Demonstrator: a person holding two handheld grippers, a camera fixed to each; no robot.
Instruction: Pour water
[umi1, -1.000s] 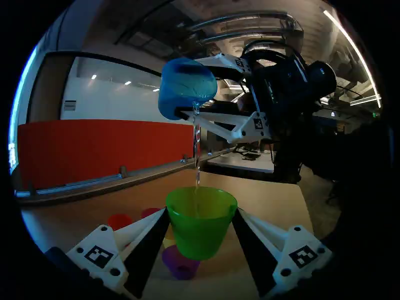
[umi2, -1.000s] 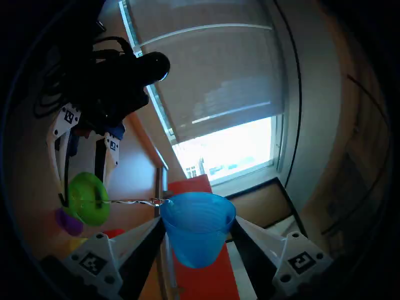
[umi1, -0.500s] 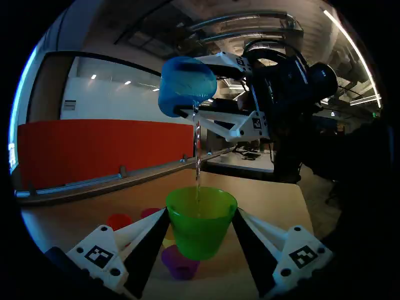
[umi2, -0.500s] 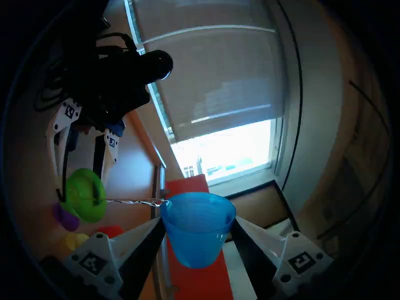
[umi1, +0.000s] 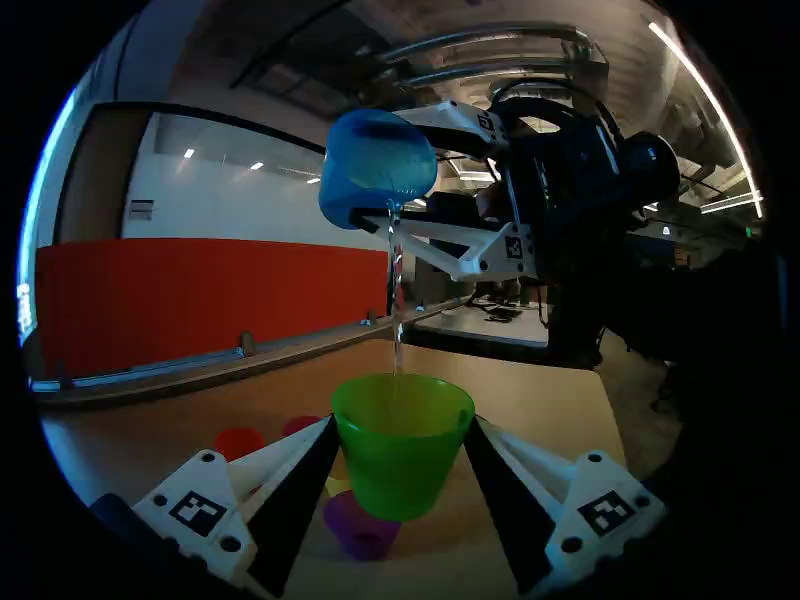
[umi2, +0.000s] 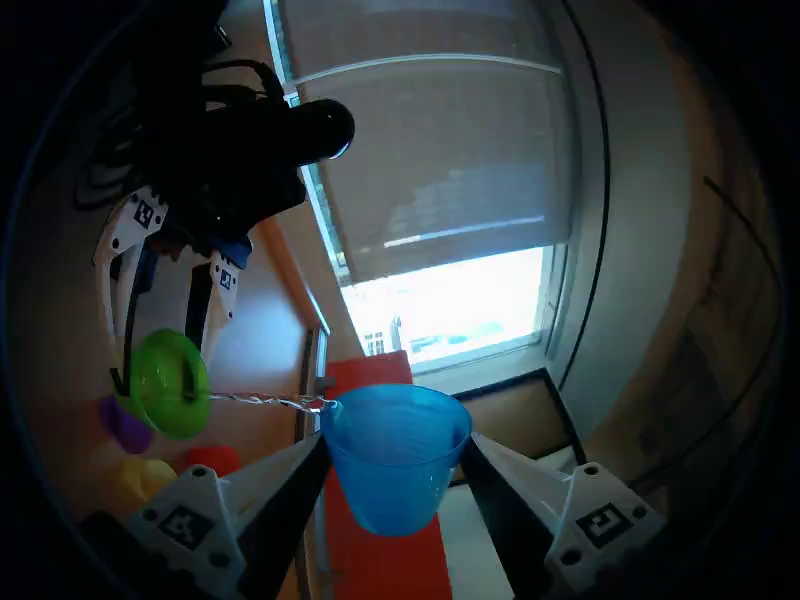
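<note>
Our left gripper (umi1: 402, 428) clamps the upright green cup (umi1: 400, 465) between both fingers (umi1: 290, 485); our right gripper (umi2: 397, 442) pinches the blue cup (umi2: 393, 480), tipped above it. From the left gripper view we see the water stream (umi1: 397, 300) falling from the blue rim into the green cup, and the table (umi1: 540, 400) edge beyond, with a purple cup (umi1: 360, 525) and red cup (umi1: 238, 440) just beneath the fingers. The right gripper view gives us a bright window (umi2: 450, 310) ahead.

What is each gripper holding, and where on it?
Left gripper clamps the green cup by its side walls; right gripper clamps the tilted blue cup likewise.
</note>
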